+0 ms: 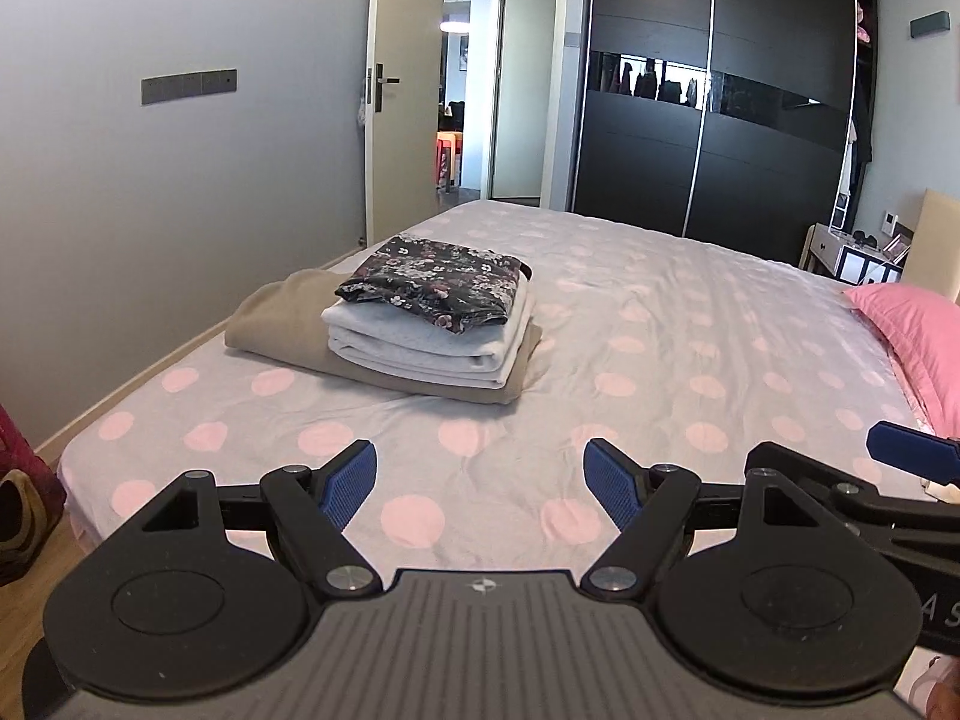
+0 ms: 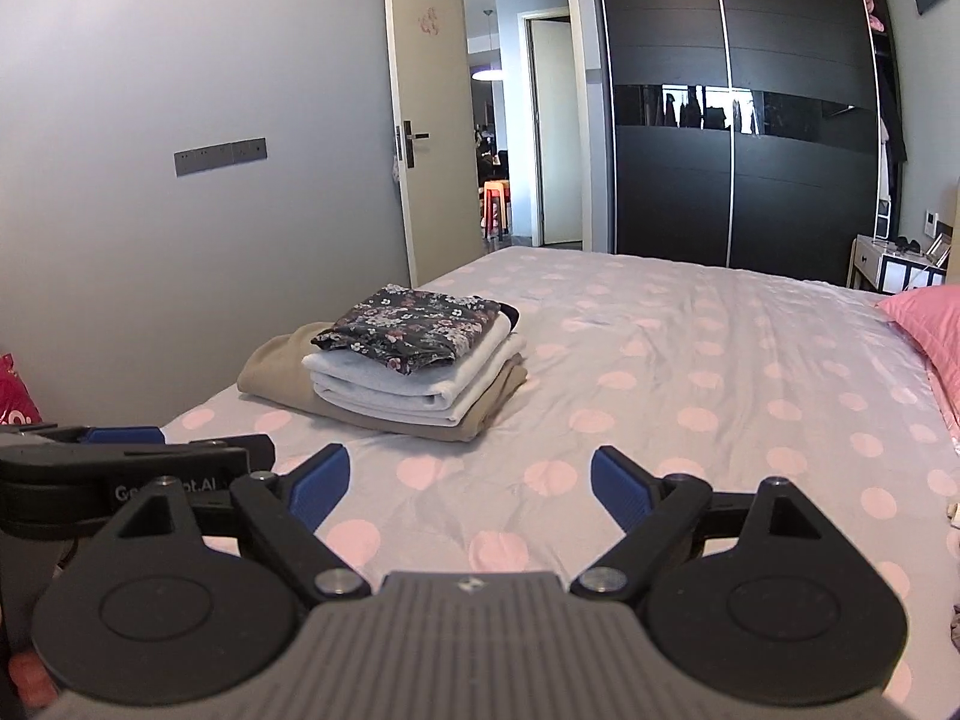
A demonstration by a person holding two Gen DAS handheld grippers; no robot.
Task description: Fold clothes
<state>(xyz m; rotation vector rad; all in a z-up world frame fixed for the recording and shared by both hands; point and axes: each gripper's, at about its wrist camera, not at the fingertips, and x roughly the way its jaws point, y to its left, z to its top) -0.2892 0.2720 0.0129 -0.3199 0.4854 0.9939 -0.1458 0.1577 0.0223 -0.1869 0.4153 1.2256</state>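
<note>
Nearest the lens in each wrist view sat the gripper's own grey body and black linkage arms. The left gripper had its blue-padded fingers spread wide with nothing between them, and the right gripper was likewise spread and empty. Both hung side by side above the near edge of the bed, pointing across it; each one's blue tip showed at the margin of the other's view, so they were held close together, most likely at rest between garments.

Under and beyond the fingers lay the pink-dotted bedsheet, lightly creased and bare just in front of the grippers. Farther out, toward the left side of the mattress, stood the stack of folded clothes: a beige piece at the bottom, a white folded item on it, and a dark floral garment on top. The stack looked tidy and squared, set aside to leave the middle of the bed free as a working surface.

A pink pillow lay at the right edge. No unfolded garment showed in either view, so the folding seemed finished or paused.
</note>
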